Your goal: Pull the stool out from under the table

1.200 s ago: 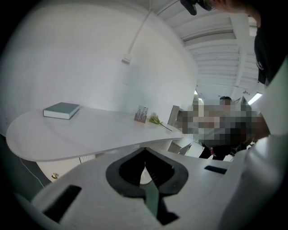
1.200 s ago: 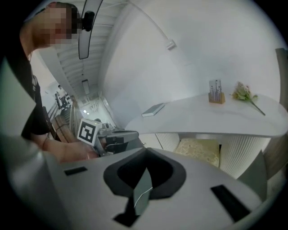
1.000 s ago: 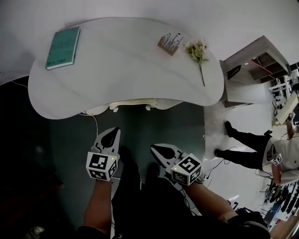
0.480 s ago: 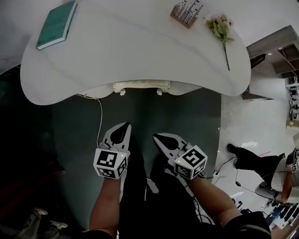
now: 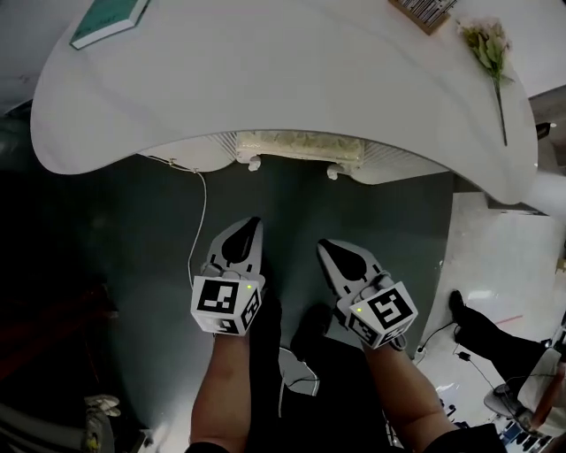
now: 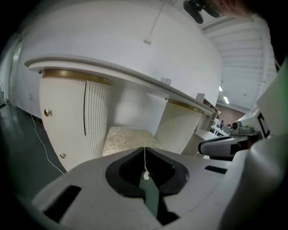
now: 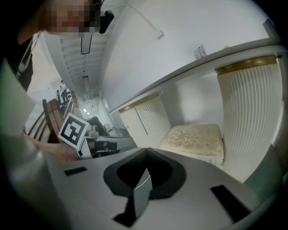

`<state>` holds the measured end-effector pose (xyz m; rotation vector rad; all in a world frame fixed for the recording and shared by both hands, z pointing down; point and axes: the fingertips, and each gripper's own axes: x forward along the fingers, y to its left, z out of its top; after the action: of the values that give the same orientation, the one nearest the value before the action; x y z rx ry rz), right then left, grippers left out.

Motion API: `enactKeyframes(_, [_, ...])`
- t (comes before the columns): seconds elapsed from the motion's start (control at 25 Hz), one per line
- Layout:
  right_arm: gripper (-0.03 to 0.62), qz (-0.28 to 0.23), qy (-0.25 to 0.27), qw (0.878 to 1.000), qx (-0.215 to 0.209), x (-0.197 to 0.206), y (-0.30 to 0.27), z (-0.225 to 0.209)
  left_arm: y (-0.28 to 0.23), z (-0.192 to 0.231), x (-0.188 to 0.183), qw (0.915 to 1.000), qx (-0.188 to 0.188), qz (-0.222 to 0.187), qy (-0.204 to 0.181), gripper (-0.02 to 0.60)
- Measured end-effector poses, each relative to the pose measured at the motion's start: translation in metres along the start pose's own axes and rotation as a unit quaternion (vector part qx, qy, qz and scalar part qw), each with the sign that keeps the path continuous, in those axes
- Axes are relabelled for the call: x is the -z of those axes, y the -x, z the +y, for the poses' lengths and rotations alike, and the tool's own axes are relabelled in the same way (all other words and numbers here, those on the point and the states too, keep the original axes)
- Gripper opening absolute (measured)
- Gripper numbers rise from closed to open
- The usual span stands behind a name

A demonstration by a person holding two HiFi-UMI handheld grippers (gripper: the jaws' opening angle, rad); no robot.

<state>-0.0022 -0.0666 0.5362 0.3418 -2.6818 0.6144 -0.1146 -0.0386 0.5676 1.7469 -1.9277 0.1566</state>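
The stool [image 5: 299, 147], with a cream patterned cushion [image 6: 128, 138], stands tucked under the white curved table [image 5: 265, 80] between its two ribbed pedestals. The right gripper view shows the cushion [image 7: 193, 138] ahead in the recess. My left gripper [image 5: 255, 223] hovers over the dark floor short of the stool, jaws shut and empty [image 6: 144, 149]. My right gripper [image 5: 324, 245] is beside it, also shut with nothing in it [image 7: 145, 152]. Both point toward the stool from a little way off.
On the tabletop lie a green book [image 5: 110, 21], a wooden holder [image 5: 433, 12] and a flower sprig [image 5: 491, 49]. A white cable [image 5: 199, 212] hangs from the table to the floor. Another person's shoe [image 5: 460, 310] is at the right on the pale floor.
Both grippers have dropped lower and the view has closed in on the table edge. The stool under the table now shows larger. Both jaws stay shut.
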Motion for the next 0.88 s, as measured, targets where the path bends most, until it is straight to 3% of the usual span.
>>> enactKeyframes(0.16, [0.006, -0.008, 0.014, 1.0, 0.001, 0.025, -0.024, -0.024, -0.032, 0.032, 0.019, 0.9991, -0.034, -0.025, 0.001, 0.014])
enactKeyframes(0.36, [0.006, -0.021, 0.037, 0.999, 0.027, 0.061, -0.051, -0.063, -0.081, 0.059, 0.039, 0.9983, -0.027, -0.052, 0.004, 0.009])
enactKeyframes(0.64, [0.006, -0.065, 0.036, 0.994, 0.076, 0.094, -0.079, -0.144, -0.127, 0.091, 0.091, 0.9991, -0.022, -0.017, -0.032, 0.009])
enactKeyframes(0.76, [0.008, -0.092, 0.048, 0.989, 0.104, 0.093, -0.088, -0.18, -0.142, 0.109, 0.1, 0.9972, -0.016, -0.002, -0.074, 0.009])
enactKeyframes(0.84, [0.042, -0.097, 0.057, 0.987, 0.119, 0.096, -0.092, -0.203, -0.147, 0.124, 0.103, 0.9957, -0.029, 0.001, -0.087, 0.012])
enactKeyframes(0.88, [0.063, -0.093, 0.06, 0.986, 0.124, 0.099, -0.095, -0.214, -0.148, 0.13, 0.104, 0.9955, -0.036, 0.001, -0.088, 0.047])
